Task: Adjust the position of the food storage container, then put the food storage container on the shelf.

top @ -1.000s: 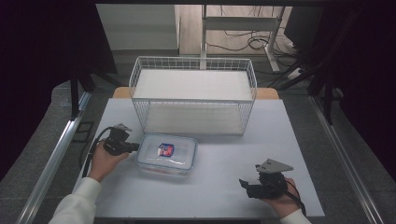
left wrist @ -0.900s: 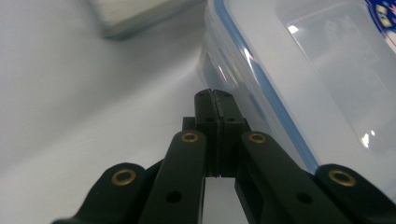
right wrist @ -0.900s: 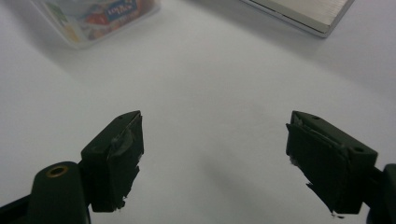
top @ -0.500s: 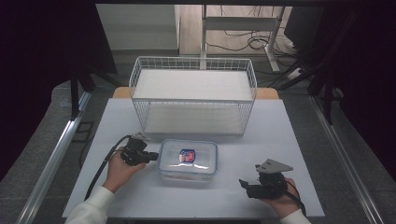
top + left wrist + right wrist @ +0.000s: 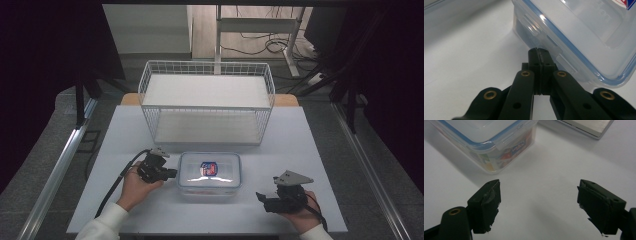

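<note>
The high view looks forward and down from above the near edge of the desk point(image 5: 310, 150). The left gripper view sits very close to the clear box point(image 5: 584, 32), by its short side. The right gripper view looks from farther back at the box's corner. All three views share this box.

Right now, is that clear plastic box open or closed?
Closed. The blue-rimmed lid lies flat on the box, its side clip folded down. The left gripper, shut, touches that clip.

The two black jaws of the left gripper point(image 5: 539, 51) are pressed together, their tips set against the side clip of a clear plastic container with a blue-edged lid point(image 5: 584, 32), which is placed on a white table point(image 5: 469, 57).
</note>
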Motion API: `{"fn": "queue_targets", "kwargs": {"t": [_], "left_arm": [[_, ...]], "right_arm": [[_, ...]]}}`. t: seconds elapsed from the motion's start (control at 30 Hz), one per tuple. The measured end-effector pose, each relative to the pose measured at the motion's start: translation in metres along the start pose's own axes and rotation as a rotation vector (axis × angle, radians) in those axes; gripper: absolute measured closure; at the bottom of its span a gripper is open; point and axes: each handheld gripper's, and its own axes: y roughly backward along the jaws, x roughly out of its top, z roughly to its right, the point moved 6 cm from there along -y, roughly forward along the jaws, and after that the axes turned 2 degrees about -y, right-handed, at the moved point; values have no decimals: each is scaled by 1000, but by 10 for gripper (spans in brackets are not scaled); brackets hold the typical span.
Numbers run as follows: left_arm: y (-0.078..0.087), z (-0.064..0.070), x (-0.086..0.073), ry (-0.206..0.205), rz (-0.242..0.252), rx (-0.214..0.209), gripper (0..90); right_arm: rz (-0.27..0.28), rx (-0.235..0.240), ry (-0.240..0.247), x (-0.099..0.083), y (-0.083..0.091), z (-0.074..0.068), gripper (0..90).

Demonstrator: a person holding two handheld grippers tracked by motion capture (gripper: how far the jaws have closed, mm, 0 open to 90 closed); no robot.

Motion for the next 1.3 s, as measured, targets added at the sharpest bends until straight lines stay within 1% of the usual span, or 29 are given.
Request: {"fn": "queue_targets", "kwargs": {"t": [0.13, 0.27, 0.3, 0.37, 0.43, 0.47, 0.5, 0.53, 0.57, 0.6, 0.67, 0.73, 0.8, 0.9, 0.93, 1.0, 1.03, 1.1, 1.13, 1.3], "left_arm": [[1, -1, -1, 7, 18, -8, 900], [10, -6, -4, 12, 40, 23, 900], [14, -7, -6, 11, 52, 33, 900], [23, -8, -9, 24, 83, 39, 900], [30, -10, -11, 50, 123, 53, 884], [33, -10, -12, 65, 146, 60, 853], [36, -10, -12, 82, 172, 69, 796], [39, -10, -13, 100, 196, 85, 706], [41, -9, -13, 112, 216, 94, 590], [43, -7, -13, 111, 224, 97, 518], [46, -3, -14, 110, 234, 100, 434], [46, 0, -14, 111, 239, 81, 372], [47, 2, -15, 110, 239, 66, 354], [47, 4, -14, 124, 252, 34, 339], [48, 4, -14, 128, 255, 28, 332], [48, 4, -14, 144, 260, 40, 281], [48, 4, -14, 149, 261, 37, 264], [49, 5, -13, 158, 269, 22, 258], [49, 5, -13, 164, 274, 14, 255], [45, 4, -13, 176, 265, -14, 248]], "right_arm": [[-3, 0, 2, -1, 0, 1, 191], [2, -1, 0, 0, 0, 0, 190], [4, 0, 1, 0, 1, 1, 190], [9, 1, 0, 0, 0, 1, 189], [11, 3, -2, 0, 0, 2, 188], [12, 4, -1, 0, 0, 2, 187], [15, 5, 1, 0, 0, 2, 186], [21, 6, -2, 1, -1, 2, 185], [26, 5, -4, 1, -1, 2, 184], [32, 5, -8, 2, 0, 2, 181], [43, 10, -14, 2, 1, 1, 178], [46, 12, -27, 3, 1, 0, 177], [45, 10, -36, 3, 0, 0, 178], [58, 20, -47, 6, 2, -1, 178], [62, 26, -53, 7, 2, -1, 177], [73, 43, -65, 8, 3, -1, 168], [74, 49, -67, 7, 3, -1, 164], [72, 56, -73, 7, 3, -1, 160], [67, 69, -83, 6, 2, -1, 160], [46, 84, -85, 5, -1, -2, 164]]}}
